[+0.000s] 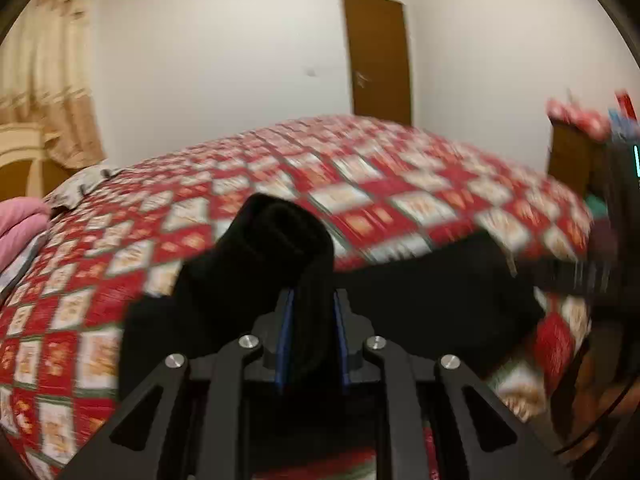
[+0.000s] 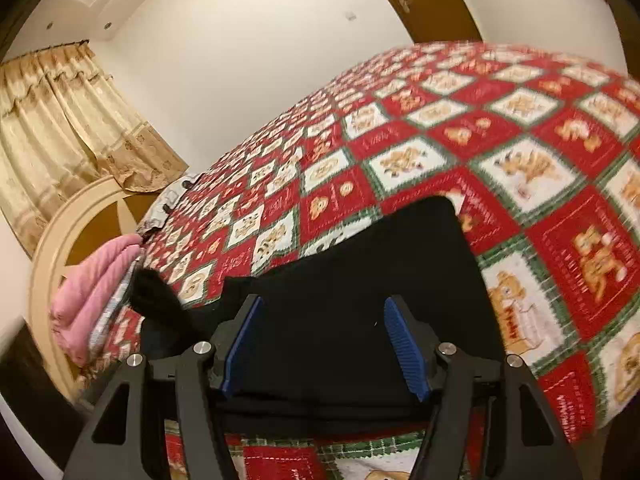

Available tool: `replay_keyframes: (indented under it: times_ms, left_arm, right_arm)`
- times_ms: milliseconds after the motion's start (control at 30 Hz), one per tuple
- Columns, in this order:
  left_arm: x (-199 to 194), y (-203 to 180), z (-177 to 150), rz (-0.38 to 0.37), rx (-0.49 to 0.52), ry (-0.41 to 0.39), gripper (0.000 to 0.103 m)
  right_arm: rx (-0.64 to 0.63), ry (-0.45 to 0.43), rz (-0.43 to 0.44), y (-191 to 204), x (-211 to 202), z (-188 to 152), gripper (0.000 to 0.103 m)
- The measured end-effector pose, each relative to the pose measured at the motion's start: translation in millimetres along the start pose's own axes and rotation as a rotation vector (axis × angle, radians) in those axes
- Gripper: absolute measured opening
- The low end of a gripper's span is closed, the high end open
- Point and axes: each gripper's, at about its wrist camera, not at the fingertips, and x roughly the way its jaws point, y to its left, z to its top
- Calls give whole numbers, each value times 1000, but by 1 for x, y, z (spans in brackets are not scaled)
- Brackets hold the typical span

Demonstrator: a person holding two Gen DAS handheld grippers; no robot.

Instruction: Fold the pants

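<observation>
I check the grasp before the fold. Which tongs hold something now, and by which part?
The left tongs are shut on a bunched end of the black pants, lifted off the bed. The right tongs are open above the pants, holding nothing.

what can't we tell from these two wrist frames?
- Left wrist: left gripper is shut on the black pants; which part it pinches is unclear, motion blur.
- Left wrist: objects at the right edge are blurred and cut off.
- Right wrist: right gripper open; the pants' near edge hidden behind it.
</observation>
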Motion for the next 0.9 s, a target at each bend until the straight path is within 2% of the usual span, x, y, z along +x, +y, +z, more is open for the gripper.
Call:
replay_keyframes:
  times_ms: [67, 133, 200, 267, 333, 467, 500, 567, 600, 633, 667, 700, 733, 800, 867, 900]
  left_arm:
    - [5, -21, -12, 39, 88, -8, 20]
    - [1, -28, -17, 75, 147, -42, 20]
    - [-2, -24, -17, 75, 149, -54, 20]
    - [-5, -18, -15, 66, 127, -61, 20]
    - [-7, -18, -15, 72, 138, -65, 21]
    - [-4, -30, -17, 89, 177, -67, 23]
    - [-4, -31, -17, 88, 179, -68, 27]
    - [-4, -35, -21, 70, 181, -74, 28]
    - [-5, -38, -21, 55, 191, -74, 36]
    - [-5, -38, -21, 45, 201, -75, 49]
    - [-9, -42, -23, 26, 223, -80, 54]
    - [-13, -44, -25, 14, 237, -86, 61]
    - [-18, -44, -27, 0, 247, -89, 63]
    - [-29, -38, -29, -30, 246, -92, 63]
    - [-42, -22, -29, -41, 207, -95, 63]
    - [-45, -14, -28, -31, 180, -88, 68]
  right_arm:
    - [25, 30, 41, -4, 5, -1, 64]
    - [57, 72, 138, -4, 13, 0, 64]
    - [79, 110, 230, 0, 20, 3, 64]
    - [109, 168, 354, 6, 32, 10, 71]
    - [110, 218, 419, 16, 43, 18, 75]
    - [-28, 264, 447, 50, 55, 26, 79]
    - [-66, 285, 449, 58, 59, 25, 79]
    - [-135, 334, 426, 71, 70, 19, 79]
    - [-150, 351, 414, 74, 75, 15, 79]
    - [-161, 371, 396, 75, 80, 11, 79]
    - [-170, 398, 374, 73, 87, 8, 79]
    - [-169, 407, 367, 71, 91, 6, 71]
    - [-163, 410, 364, 68, 93, 5, 48]
    - [-124, 435, 363, 57, 99, 2, 26]
    - [-85, 419, 360, 47, 98, 0, 26]
    - [-79, 407, 355, 46, 96, -1, 26]
